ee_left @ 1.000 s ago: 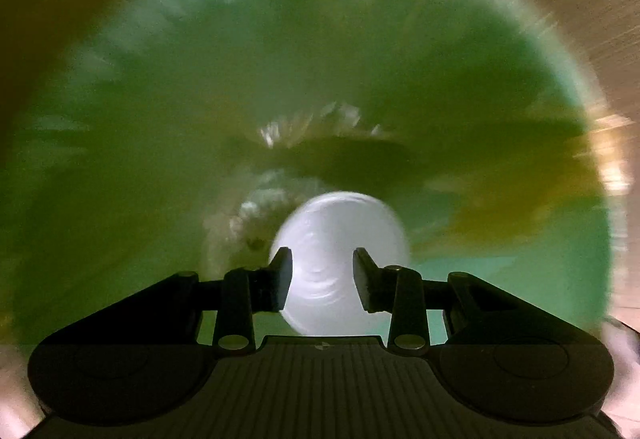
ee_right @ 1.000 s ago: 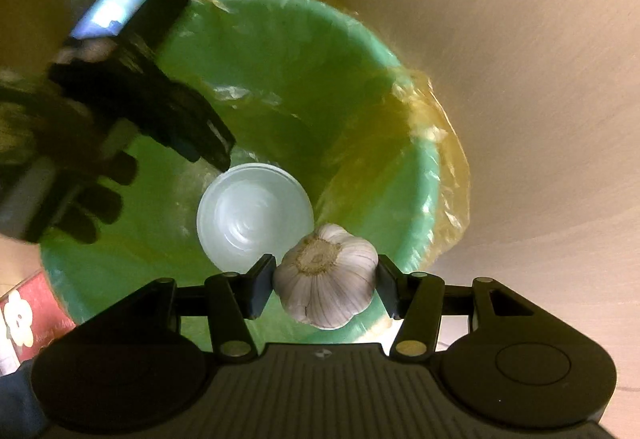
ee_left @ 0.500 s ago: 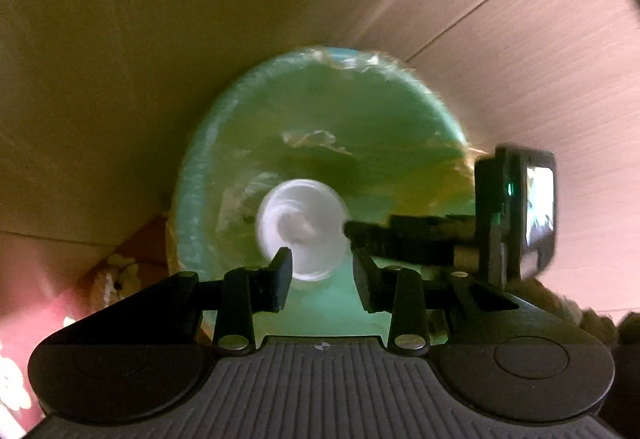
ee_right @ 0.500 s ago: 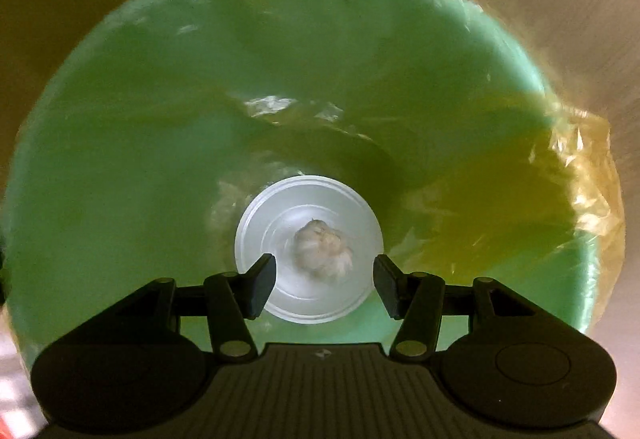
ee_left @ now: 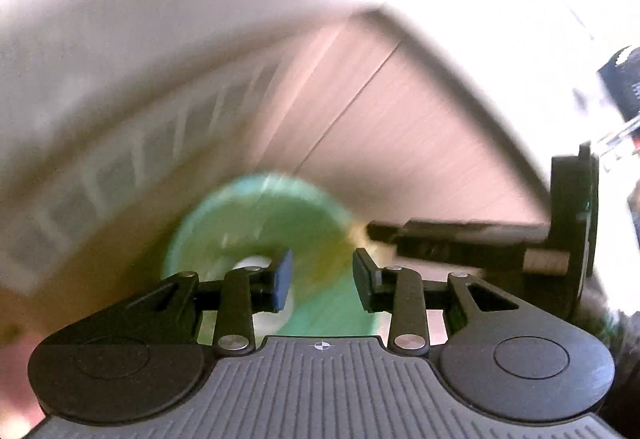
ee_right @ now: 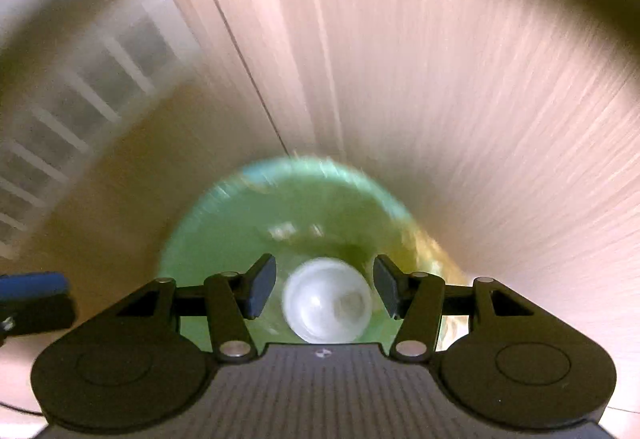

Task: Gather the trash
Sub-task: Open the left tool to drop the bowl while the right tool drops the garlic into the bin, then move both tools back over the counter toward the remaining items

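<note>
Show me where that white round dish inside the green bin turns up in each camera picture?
Left wrist view: white dish, low and left of centre, mostly hidden behind the left finger.
Right wrist view: low centre, seen between both fingers, at the bin's bottom.
Shared landmark: the green bin, against pale wood panels.

A green plastic bin [ee_right: 248,223] wears a thin, glossy, crinkled liner [ee_right: 424,243]; inside lies a smooth white plastic cup [ee_right: 326,301]; pale wood-grain panels [ee_right: 440,79] look matt; each gripper is matt black plastic

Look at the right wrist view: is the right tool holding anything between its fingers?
No: the right tool stands open and empty, and the white cup lies far below inside the green bin.
</note>
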The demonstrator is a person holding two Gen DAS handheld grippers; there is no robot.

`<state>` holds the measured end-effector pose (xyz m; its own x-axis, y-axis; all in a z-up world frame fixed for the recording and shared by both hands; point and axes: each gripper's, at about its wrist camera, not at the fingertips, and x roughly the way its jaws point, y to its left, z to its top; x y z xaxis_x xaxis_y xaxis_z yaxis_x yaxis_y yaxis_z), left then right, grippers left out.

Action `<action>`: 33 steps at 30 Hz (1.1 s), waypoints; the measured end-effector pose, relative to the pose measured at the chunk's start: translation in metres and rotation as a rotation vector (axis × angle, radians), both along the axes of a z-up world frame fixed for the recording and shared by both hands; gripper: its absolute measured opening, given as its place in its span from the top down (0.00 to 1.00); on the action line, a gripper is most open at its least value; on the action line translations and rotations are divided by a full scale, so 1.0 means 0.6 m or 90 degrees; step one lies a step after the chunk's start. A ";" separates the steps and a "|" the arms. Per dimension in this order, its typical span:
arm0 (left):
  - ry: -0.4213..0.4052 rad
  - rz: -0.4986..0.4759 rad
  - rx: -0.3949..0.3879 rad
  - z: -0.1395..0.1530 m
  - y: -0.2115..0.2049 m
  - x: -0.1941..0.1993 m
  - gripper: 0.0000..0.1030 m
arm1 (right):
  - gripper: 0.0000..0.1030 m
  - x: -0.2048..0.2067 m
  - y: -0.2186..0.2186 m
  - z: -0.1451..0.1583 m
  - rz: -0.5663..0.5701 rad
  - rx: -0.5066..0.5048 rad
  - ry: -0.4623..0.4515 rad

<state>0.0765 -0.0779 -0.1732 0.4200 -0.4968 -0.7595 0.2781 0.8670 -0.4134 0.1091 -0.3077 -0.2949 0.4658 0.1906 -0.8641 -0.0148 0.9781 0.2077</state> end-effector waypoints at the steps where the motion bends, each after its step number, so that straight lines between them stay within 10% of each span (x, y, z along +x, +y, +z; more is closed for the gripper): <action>1: -0.026 -0.006 -0.008 0.033 0.001 -0.002 0.64 | 0.47 -0.004 0.004 0.034 0.004 0.008 -0.019; 6: -0.133 -0.007 -0.006 0.170 0.040 -0.002 0.64 | 0.46 -0.017 0.052 0.170 0.029 0.060 -0.107; 12: -0.218 0.184 0.104 0.252 0.186 0.006 0.64 | 0.45 -0.017 0.137 0.284 0.093 0.058 -0.217; 17: -0.202 0.321 0.157 0.255 0.309 0.043 0.64 | 0.41 -0.015 0.209 0.338 0.133 0.025 -0.292; 33: -0.135 0.284 0.102 0.210 0.387 -0.019 0.64 | 0.37 0.110 0.521 0.417 0.447 0.040 -0.351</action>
<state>0.0653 0.1541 -0.0472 0.7177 -0.1196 -0.6861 -0.0689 0.9681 -0.2408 0.1753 0.0047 -0.0445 0.5702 0.6279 -0.5296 -0.7192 0.6932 0.0475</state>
